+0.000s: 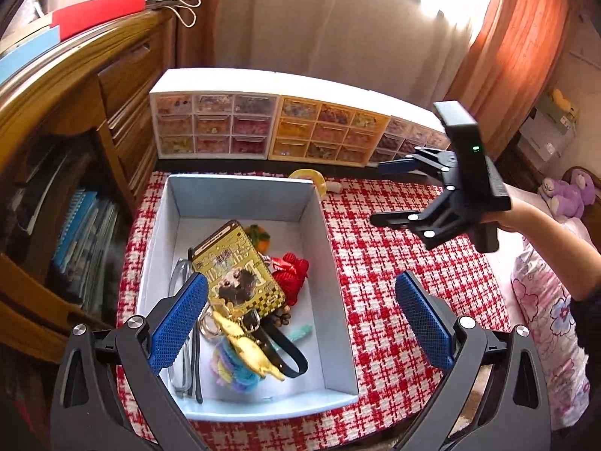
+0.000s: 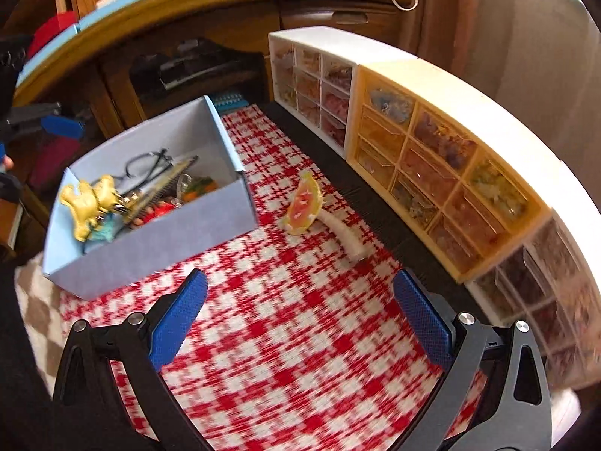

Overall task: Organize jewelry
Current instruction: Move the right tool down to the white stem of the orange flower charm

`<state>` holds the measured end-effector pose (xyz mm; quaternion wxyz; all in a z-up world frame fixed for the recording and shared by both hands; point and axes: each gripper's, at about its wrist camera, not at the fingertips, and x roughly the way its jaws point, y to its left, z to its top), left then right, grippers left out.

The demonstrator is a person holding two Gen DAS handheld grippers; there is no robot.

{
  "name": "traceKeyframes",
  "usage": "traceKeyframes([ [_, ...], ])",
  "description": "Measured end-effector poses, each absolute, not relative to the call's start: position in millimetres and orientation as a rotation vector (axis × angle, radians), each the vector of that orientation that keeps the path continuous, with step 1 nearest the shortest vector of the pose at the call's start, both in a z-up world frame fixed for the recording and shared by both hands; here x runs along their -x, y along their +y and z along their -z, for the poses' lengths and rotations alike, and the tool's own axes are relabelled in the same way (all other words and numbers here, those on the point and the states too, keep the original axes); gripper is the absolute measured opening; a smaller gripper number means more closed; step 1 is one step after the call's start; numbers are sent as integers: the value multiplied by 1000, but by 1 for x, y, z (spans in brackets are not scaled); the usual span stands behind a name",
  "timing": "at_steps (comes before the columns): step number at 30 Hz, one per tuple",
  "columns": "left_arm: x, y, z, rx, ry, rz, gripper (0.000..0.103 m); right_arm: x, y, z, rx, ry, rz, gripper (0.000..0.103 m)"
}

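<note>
A pale blue box [image 1: 240, 195] on the red-and-white checked cloth [image 1: 394, 300] holds a gold case with a dog picture [image 1: 236, 267], glasses [image 1: 178, 282], a red knitted piece [image 1: 295, 276], a gold charm keyring [image 1: 244, 342] and a black strap [image 1: 285, 349]. My left gripper [image 1: 300, 323] hovers open over the box's near half with nothing between its fingers. My right gripper [image 1: 383, 193] is open too, held by a hand above the cloth to the right of the box. In the right wrist view my right gripper [image 2: 300, 323] faces a watermelon-slice piece [image 2: 304, 206] with a white handle, lying beside the box [image 2: 150, 248].
Three small drawer organisers stand along the back edge: white [image 1: 214, 124], yellow [image 1: 330, 131] and a third [image 1: 409, 139]. A wooden cabinet [image 1: 124, 86] with books is at the left. Curtains hang behind; floral bedding [image 1: 544, 300] and a purple plush toy [image 1: 567, 191] lie at the right.
</note>
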<state>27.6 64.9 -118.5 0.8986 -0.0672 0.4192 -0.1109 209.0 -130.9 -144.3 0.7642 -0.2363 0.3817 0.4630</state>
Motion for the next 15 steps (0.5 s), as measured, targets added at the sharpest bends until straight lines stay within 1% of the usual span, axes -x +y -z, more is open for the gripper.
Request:
traceKeyframes([
  [2,-34,65,118,137,867,230,99,-218,-125,151,533,824,-1040,89],
  [6,-45,68,117,143,878,240,99,-231,-118,165,567,810,-1063,87],
  [7,-47,68,118,142,881,237,99,-234,-118,168,571,808,-1070,84],
  [8,-50,69,119,140,884,229,99,-237,-118,170,579,807,-1078,78],
  [10,-54,73,122,152,898,224,99,-242,-119,176,595,814,-1096,71],
  [12,-59,76,125,168,913,218,99,-247,-120,180,610,820,-1111,68],
  [15,-64,79,128,172,927,205,99,-254,-123,182,619,816,-1136,57],
])
